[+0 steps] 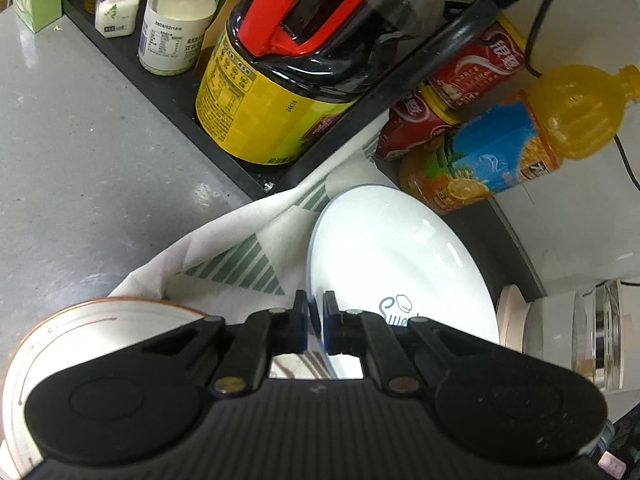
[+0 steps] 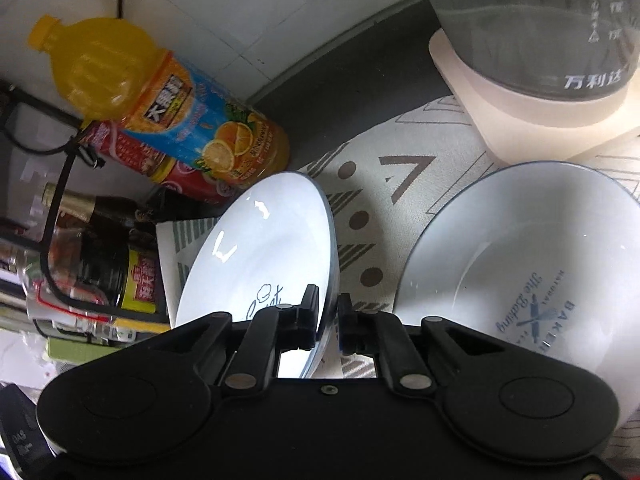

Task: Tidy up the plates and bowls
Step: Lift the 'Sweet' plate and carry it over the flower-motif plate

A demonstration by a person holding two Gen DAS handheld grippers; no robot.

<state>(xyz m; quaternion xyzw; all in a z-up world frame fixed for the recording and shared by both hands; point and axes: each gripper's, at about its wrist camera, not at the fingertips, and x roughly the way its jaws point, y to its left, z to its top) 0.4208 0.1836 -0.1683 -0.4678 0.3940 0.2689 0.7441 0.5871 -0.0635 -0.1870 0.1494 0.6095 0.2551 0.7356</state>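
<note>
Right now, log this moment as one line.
left claw: shut on plate rim | right claw: shut on same plate's rim | plate: tilted over cloth | bowl: on cloth

White blue-rimmed plate [image 1: 392, 248], triangle-patterned cloth [image 1: 236, 264], orange bottle [image 2: 160, 104]

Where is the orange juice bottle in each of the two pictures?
Left wrist view: the orange juice bottle is at the upper right, above the white plate.
Right wrist view: the bottle is at the upper left, above the same plate.
Shared landmark: the red cans beside the bottle.
</note>
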